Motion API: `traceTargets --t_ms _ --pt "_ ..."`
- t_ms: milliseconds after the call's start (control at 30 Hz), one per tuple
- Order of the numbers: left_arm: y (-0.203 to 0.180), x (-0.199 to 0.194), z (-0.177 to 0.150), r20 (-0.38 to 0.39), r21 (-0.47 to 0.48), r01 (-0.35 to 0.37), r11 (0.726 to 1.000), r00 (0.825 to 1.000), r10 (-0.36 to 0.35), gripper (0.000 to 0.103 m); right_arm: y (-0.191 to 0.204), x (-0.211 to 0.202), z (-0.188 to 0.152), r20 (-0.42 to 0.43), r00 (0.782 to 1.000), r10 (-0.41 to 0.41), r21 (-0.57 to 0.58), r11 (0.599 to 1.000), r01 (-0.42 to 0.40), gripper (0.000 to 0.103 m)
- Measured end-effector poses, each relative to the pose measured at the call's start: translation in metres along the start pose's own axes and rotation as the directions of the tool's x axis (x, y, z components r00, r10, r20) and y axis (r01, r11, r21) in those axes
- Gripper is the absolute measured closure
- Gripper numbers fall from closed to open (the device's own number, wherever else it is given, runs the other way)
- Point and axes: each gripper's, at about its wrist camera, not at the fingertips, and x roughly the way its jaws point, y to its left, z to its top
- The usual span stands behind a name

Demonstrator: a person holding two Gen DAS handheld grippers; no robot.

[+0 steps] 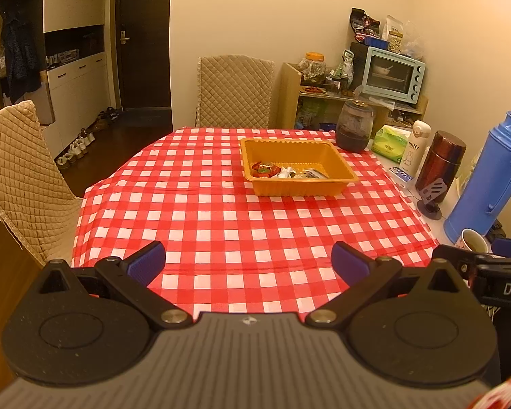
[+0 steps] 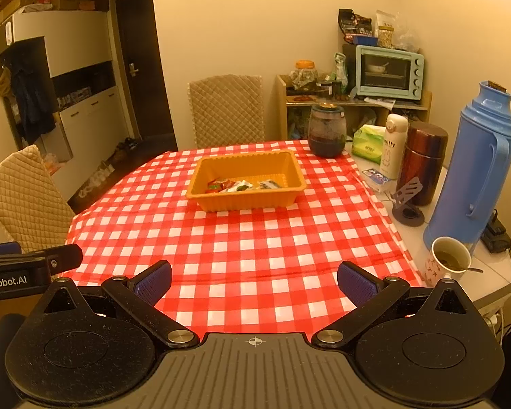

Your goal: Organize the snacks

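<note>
Both grippers, left (image 1: 248, 262) and right (image 2: 254, 281), spread empty over checked cloth (image 2: 248, 248); orange tray (image 2: 201, 179) beyond.

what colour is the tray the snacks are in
The tray is orange, seen most clearly in the right wrist view, sitting on the red-and-white checked tablecloth.

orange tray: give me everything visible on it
The tray is a shallow rectangular orange tub, plastic by its look, with a flared rim and a ribbed far wall. It sits upright on the checked tablecloth past mid-table. A few wrapped snacks lie along its near side; the rest is bare. Neither tongs touch it.
</note>
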Motion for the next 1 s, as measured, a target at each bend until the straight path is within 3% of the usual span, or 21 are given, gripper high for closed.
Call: traceTargets --t_ms 1000 --pt "-0.0017 0.0025 -0.0029 -0.004 -0.002 0.005 1.000 1.000 -0.005 0.000 0.0015 0.0018 -0.0029 0.000 1.000 -0.001 0.005 1.000 0.001 0.001"
